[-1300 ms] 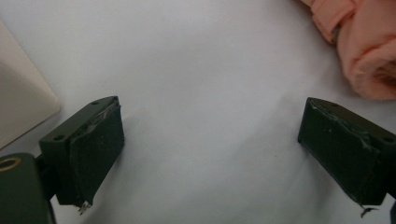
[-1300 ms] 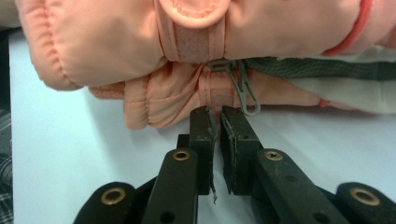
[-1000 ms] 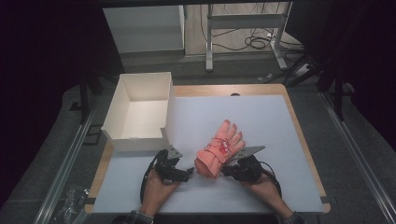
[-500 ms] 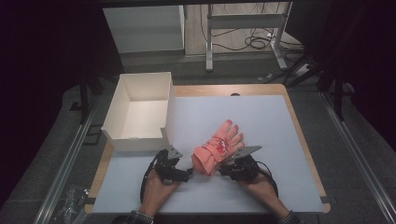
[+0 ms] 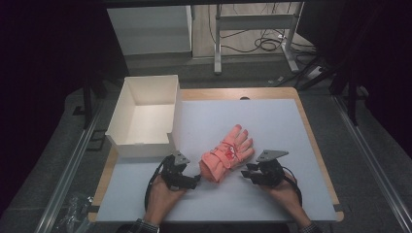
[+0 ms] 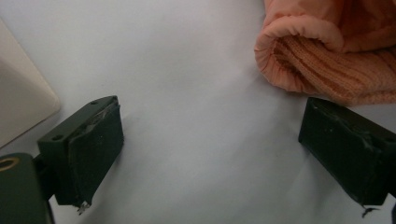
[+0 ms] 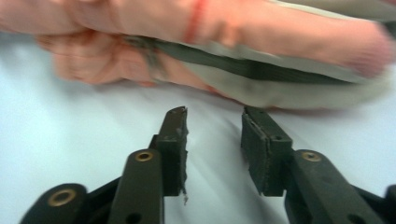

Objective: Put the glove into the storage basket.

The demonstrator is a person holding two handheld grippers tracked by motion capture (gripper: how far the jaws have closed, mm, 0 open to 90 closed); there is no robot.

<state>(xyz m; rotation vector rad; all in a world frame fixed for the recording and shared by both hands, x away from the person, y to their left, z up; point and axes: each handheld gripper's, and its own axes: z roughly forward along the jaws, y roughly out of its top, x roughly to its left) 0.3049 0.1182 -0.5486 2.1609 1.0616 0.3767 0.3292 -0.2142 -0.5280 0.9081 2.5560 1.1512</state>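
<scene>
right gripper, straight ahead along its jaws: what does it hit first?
Most likely the pink glove. The right gripper has its jaws open, just opened, nothing between them, pointing at the glove's side across a short strip of bare table. The gap's depth is hard to judge.

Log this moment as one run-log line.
left gripper: open, beside glove cuff | right gripper: jaws just opened, nothing between, off glove | box: empty

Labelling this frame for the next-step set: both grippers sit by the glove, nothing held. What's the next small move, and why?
Probably ease the left gripper forward so its wide-open jaws straddle the knit cuff of the pink glove and close. The cuff lies just ahead of its right-hand jaw in the left gripper view, not yet between them. The right gripper, whose jaws have just been opening, stands off the glove with nothing between them. The white box waits empty at the left.
</scene>
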